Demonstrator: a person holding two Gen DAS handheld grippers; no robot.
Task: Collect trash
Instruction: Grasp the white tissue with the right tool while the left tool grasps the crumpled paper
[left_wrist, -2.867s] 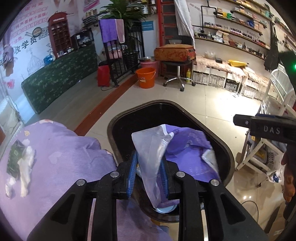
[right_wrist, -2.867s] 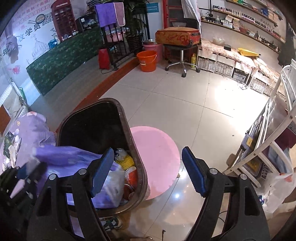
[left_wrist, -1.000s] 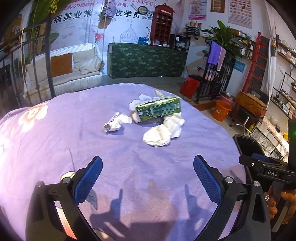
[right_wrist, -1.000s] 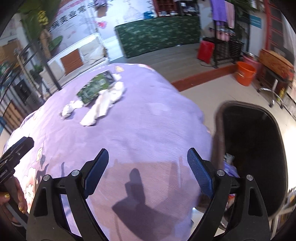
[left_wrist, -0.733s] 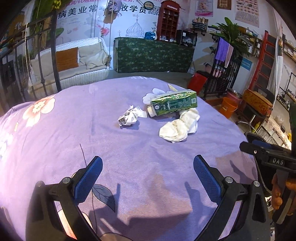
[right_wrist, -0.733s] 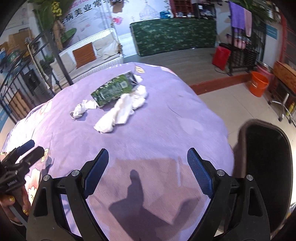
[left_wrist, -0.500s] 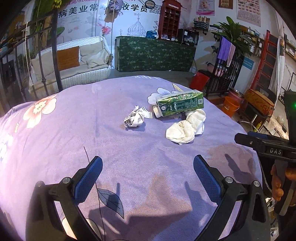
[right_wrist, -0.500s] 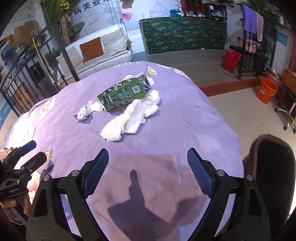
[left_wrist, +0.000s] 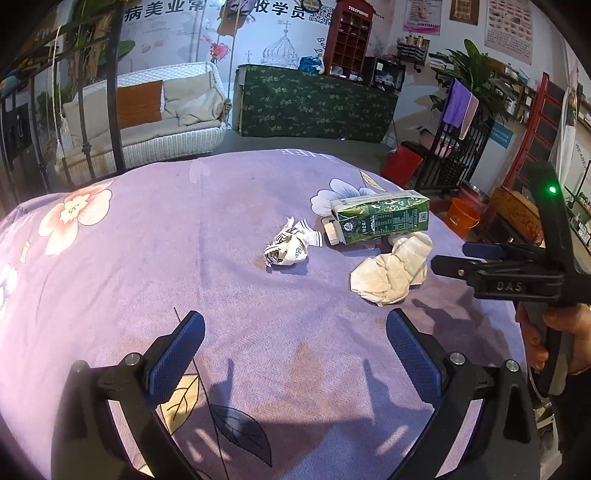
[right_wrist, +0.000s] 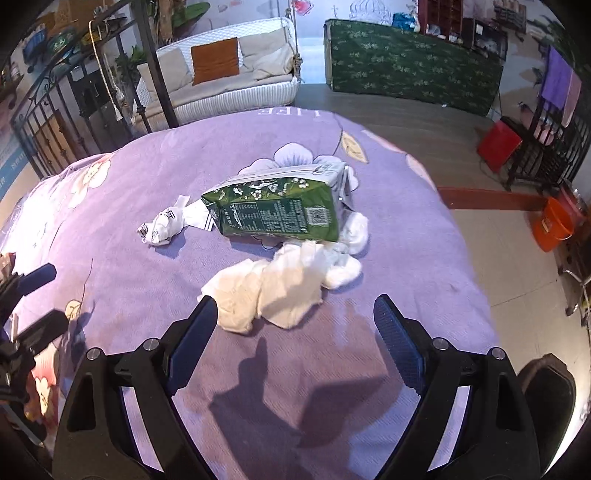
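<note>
A green milk carton (left_wrist: 380, 216) (right_wrist: 280, 212) lies on its side on the purple flowered tablecloth (left_wrist: 184, 258). A wad of white tissue (left_wrist: 391, 269) (right_wrist: 280, 284) lies just in front of it. A small crumpled printed paper (left_wrist: 290, 245) (right_wrist: 164, 223) lies to its left. My left gripper (left_wrist: 293, 354) is open and empty, above the cloth short of the paper. My right gripper (right_wrist: 293, 336) is open and empty, right before the tissue wad; it also shows in the left wrist view (left_wrist: 498, 273).
The black trash bin (right_wrist: 550, 398) stands on the tiled floor at the table's right edge. An orange bucket (right_wrist: 557, 225), a red box (right_wrist: 498, 144), a green counter (left_wrist: 314, 105) and a white sofa (left_wrist: 147, 122) stand beyond the table.
The left gripper dropped the plastic bag in the bin and opened. Both grippers swung from the bin to the table and have moved closer to the carton and tissue.
</note>
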